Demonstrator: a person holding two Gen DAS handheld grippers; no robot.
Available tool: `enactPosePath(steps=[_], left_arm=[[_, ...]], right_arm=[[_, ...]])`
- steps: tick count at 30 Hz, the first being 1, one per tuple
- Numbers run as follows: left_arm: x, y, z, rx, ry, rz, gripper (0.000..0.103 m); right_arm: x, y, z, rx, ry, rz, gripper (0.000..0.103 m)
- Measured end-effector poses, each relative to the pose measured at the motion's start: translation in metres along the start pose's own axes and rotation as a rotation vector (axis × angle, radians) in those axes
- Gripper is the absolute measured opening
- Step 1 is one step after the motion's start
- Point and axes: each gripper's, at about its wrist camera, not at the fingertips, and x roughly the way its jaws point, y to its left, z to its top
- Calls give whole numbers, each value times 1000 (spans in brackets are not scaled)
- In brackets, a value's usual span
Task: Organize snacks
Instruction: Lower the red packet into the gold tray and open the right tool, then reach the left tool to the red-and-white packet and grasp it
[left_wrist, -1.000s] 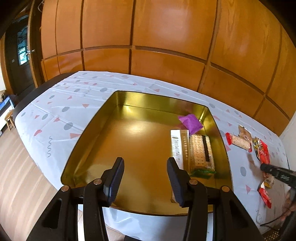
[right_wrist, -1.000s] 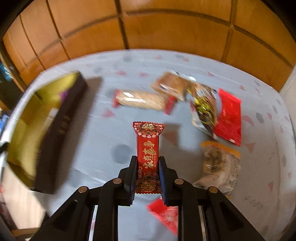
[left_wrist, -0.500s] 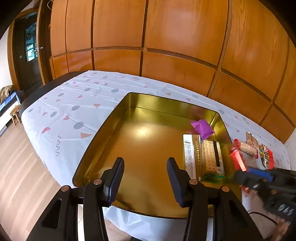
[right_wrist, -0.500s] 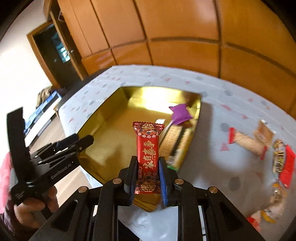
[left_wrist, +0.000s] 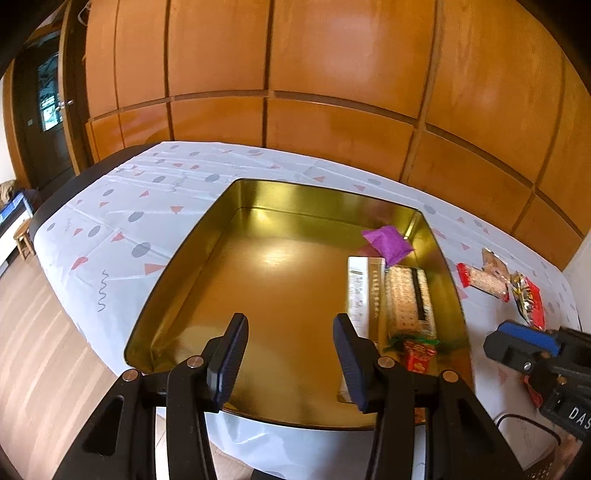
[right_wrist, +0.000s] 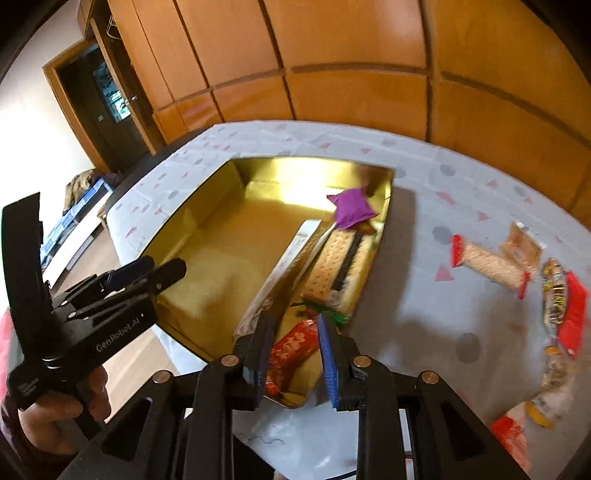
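A gold tin (left_wrist: 177, 254) (right_wrist: 192, 210) sits on the patterned tablecloth. It holds a purple packet (left_wrist: 387, 245) (right_wrist: 351, 210), a cracker pack (left_wrist: 406, 295) (right_wrist: 332, 266) and a white box (left_wrist: 356, 291) (right_wrist: 291, 254). A red packet (left_wrist: 419, 354) (right_wrist: 291, 345) lies tilted in the tin's near right corner. Just above it is my right gripper (right_wrist: 293, 354) (left_wrist: 517, 343), its jaws opening and the pads clear of the packet. My left gripper (left_wrist: 290, 354) (right_wrist: 147, 273) hovers open over the tin's front edge with nothing between its fingers.
Several loose snacks lie on the cloth right of the tin: a long red-ended bar (right_wrist: 491, 264) (left_wrist: 484, 282), a red pouch (right_wrist: 570, 314) and others nearer the front (right_wrist: 546, 402). A wood-panelled wall runs behind the table. The floor drops away at left.
My right gripper carried the red packet from the loose snacks over to the tin, then its jaws parted and the packet dropped into the near right corner. The left gripper barely moved.
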Motion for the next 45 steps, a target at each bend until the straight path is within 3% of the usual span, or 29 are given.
enactPosePath(steps=[2, 9, 18, 24, 33, 37, 39, 42, 43, 45], left_arm=[[-3, -6, -1, 22, -7, -3, 48], [-9, -24, -3, 77, -10, -24, 48], [-15, -47, -4, 134, -17, -59, 48], [-12, -60, -8, 170, -4, -84, 48], [-14, -78, -11, 200, 6, -142, 48], [-19, -90, -10, 235, 8, -181, 48], [-22, -98, -10, 255, 11, -205, 48], [-25, -116, -11, 300, 27, -256, 48], [-25, -122, -12, 314, 36, -276, 48], [-26, -137, -16, 356, 53, -316, 48]], right_arm=[[-7, -3, -2, -3, -22, -21, 28], [-33, -24, -14, -7, -61, -114, 51], [-60, -87, -39, 106, -55, -213, 65], [-81, -143, -65, 291, -57, -271, 71], [-96, -231, -120, 748, -91, -311, 78], [-74, -247, -130, 878, -45, -235, 78], [-53, -240, -129, 905, 4, -79, 80], [-42, -224, -119, 909, -14, 166, 79], [-43, -221, -114, 911, -34, 207, 79], [-53, -218, -102, 853, -67, 137, 79]])
